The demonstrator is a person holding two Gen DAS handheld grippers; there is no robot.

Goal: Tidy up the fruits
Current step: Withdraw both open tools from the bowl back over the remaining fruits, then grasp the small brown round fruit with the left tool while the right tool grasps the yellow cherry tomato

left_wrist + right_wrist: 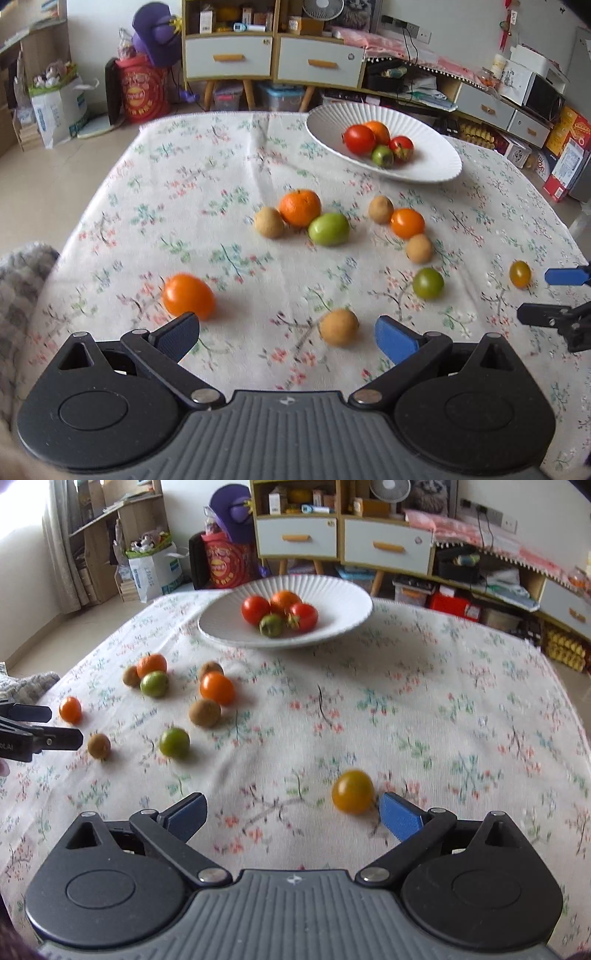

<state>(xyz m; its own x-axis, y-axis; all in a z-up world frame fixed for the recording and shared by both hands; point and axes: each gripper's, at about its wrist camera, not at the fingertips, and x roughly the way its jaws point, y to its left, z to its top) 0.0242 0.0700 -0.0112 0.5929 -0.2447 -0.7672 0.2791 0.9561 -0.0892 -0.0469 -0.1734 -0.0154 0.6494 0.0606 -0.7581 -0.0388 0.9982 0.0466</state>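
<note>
A white ribbed plate (424,162) (332,594) at the far side of the table holds several red, orange and green fruits. Several loose fruits lie on the floral tablecloth. My left gripper (288,338) is open and empty; an orange tomato (188,295) lies just beyond its left finger and a tan round fruit (338,326) between the fingertips, nearer the right one. My right gripper (293,814) is open and empty; a yellow-orange tomato (352,791) lies just inside its right finger. The right gripper also shows in the left wrist view (554,295).
A mandarin (299,206), green fruits (328,229) (427,283), tan fruits (380,209) and an orange tomato (407,222) lie mid-table. The left gripper's fingers (40,725) show at the right wrist view's left edge. Cabinets and boxes stand beyond the table.
</note>
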